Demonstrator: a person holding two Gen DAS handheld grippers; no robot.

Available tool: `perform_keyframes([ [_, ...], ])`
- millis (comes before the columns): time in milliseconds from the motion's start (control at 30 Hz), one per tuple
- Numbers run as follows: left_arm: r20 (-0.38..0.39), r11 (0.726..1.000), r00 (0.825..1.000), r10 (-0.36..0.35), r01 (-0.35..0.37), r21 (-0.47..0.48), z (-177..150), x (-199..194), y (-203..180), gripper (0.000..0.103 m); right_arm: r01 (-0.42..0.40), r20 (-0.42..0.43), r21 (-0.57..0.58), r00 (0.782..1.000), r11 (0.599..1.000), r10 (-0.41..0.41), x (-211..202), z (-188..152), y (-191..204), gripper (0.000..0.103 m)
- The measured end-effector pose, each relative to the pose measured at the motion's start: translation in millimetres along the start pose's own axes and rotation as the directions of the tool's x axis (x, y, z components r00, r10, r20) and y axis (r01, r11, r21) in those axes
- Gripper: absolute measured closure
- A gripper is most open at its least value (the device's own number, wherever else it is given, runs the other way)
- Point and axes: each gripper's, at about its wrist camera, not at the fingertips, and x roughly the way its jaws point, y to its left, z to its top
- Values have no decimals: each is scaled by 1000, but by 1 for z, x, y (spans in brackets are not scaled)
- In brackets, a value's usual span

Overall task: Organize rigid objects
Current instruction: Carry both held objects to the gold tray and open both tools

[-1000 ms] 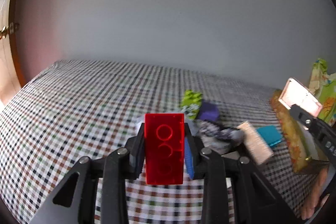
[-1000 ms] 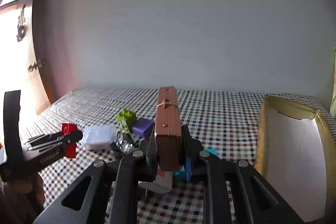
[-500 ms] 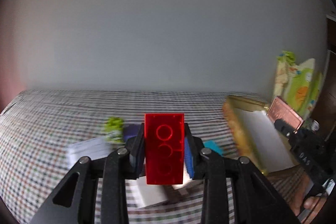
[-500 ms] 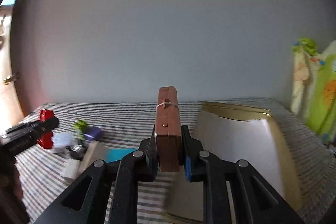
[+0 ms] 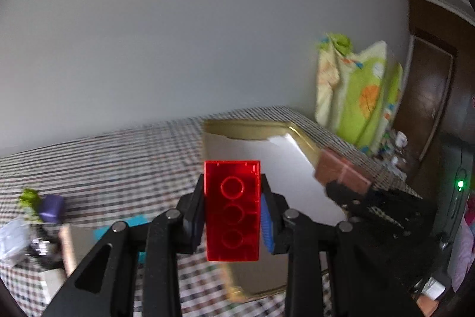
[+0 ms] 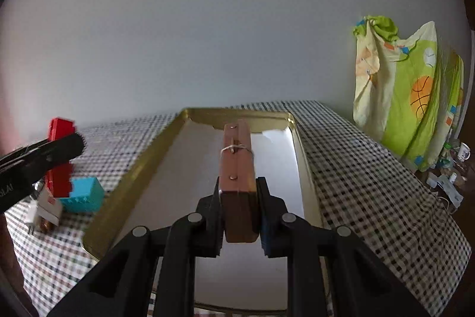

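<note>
Both tools were loaded for one drop: left tool point(image 5: 233, 211) clamped the red brick point(image 5: 232, 210) upright, right tool point(image 6: 239, 208) gripped the wooden box point(image 6: 237, 183) on edge over the gold tray point(image 6: 142, 174) on the checked bench point(image 6: 356, 168).

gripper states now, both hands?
Left gripper: shut on translucent red plastic brick.
Right gripper: shut on brown wooden block.

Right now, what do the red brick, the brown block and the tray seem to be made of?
Red brick: translucent glossy plastic, moulded rings showing through. Brown block: probably wood, matte, with small pins and string. Tray: likely metal, shiny gold rim, white inside.
</note>
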Motion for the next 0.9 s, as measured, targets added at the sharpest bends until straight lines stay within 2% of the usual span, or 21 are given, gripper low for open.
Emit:
perform_keyframes([
  [67,-26,1000,999,-21,22,18,-1,11,-16,73,18,-16,4,1000,1000,-18,4,-2,-4,83],
  [300,-98,999,995,-35,38,31,-8,39,-38,73,-10,-51,53,999,999,12,14,-4,-21,82],
  [500,-170,999,985,1,7,42,-17,57,-39,73,-30,-95,50,995,998,34,20,-6,-17,82],
  [633,-186,999,982,22,-16,36,-22,62,-33,73,-35,-108,53,993,998,40,24,-7,-14,82],
  [700,-178,998,983,43,-34,53,-24,60,-34,61,-55,-112,66,992,996,62,27,-7,-15,81],
  [733,-162,996,984,71,-60,67,-24,57,-35,59,-60,-112,73,991,995,68,27,-7,-16,76],
  [800,-130,991,985,114,-104,80,-24,51,-34,43,-30,-100,99,994,995,40,27,-7,-19,68],
  [833,-109,993,989,99,-92,72,-23,46,-33,41,-27,-92,124,995,992,38,25,-8,-23,62],
  [867,-95,996,992,81,-75,57,-22,41,-31,30,-31,-75,169,996,985,45,24,-9,-29,56],
  [900,-86,995,992,91,-87,46,-22,37,-29,10,-61,-50,209,996,976,73,20,-10,-36,55],
])
